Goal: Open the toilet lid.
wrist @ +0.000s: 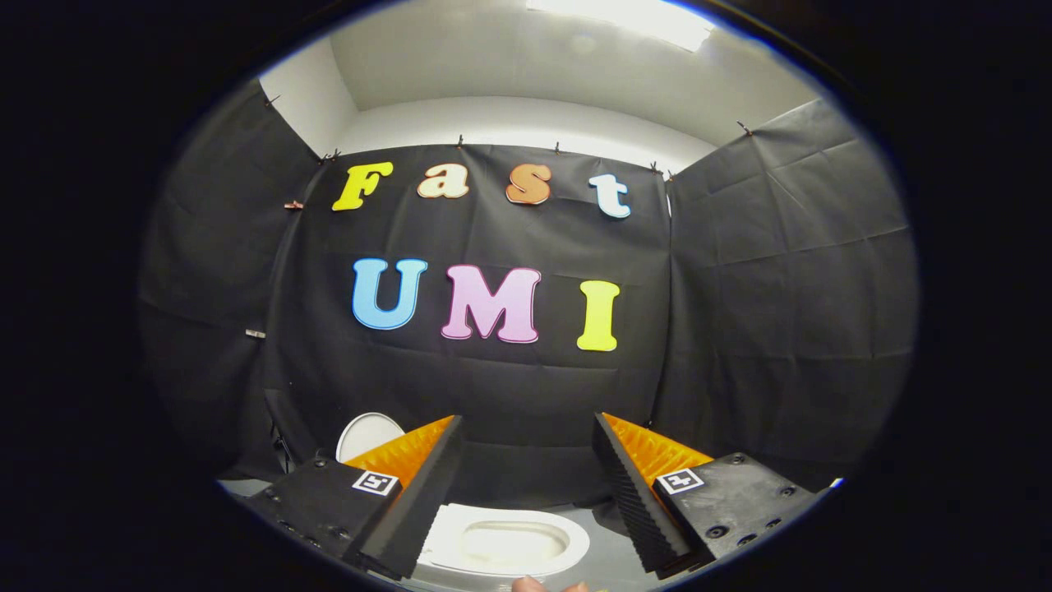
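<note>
We see the tongs point(526, 493) held wide apart, the two dark ribbed fingers point(415, 510) splayed outward with a broad gap between their tips. Nothing sits between them and neither finger presses on anything; they hang in free air above the scene. Each finger has an orange backing and a black mount carrying a small square marker point(376, 482).

Below and between the fingers we find the toilet point(509, 543), small and white, seen from above. Its oval seat ring and the pale bowl inside it are exposed to us. To the left, partly hidden behind the left finger's orange backing, a white rounded shape point(367, 432) stands up against the black cloth; it looks like the toilet lid point(367, 432) raised upright, though we cannot tell for sure how it joins the seat, because the finger covers that part. The toilet rests on a pale grey floor point(604, 551) at the foot of the cloth wall point(526, 386).

At the very bottom, just below the toilet's front rim, we notice fingertips of a person's hand point(538, 585). An overhead light point(625, 20) glows on the white ceiling above the cloth.
</note>
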Available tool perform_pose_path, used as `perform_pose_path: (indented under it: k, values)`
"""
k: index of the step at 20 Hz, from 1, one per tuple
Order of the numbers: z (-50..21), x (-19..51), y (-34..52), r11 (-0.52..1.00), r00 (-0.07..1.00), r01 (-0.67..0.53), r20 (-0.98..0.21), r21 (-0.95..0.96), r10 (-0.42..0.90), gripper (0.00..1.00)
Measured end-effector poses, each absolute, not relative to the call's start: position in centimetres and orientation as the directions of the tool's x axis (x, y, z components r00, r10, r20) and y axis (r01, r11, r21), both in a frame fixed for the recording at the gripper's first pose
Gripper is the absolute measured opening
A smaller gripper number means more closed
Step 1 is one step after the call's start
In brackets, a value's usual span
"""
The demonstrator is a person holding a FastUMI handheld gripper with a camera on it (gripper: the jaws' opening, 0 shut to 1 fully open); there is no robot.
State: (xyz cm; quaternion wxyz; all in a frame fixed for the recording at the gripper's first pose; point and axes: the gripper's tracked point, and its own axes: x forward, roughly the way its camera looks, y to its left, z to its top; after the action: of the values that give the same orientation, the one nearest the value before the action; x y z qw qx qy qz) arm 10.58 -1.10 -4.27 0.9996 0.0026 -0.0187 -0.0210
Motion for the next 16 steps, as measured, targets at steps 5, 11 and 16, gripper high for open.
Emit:
perform_pose_path:
  k: [5, 11, 16]
  values:
    - [-4.09, 10.26, -1.00, 0.999, 0.998, 0.044, 0.038, 0.020, -0.044, 0.98]
    - [-3.92, 10.23, -0.83, 0.999, 0.998, 0.042, 0.039, 0.022, -0.042, 0.98]
    - [-4.03, 10.16, -0.68, 0.999, 0.999, 0.040, 0.034, 0.024, -0.041, 0.98]
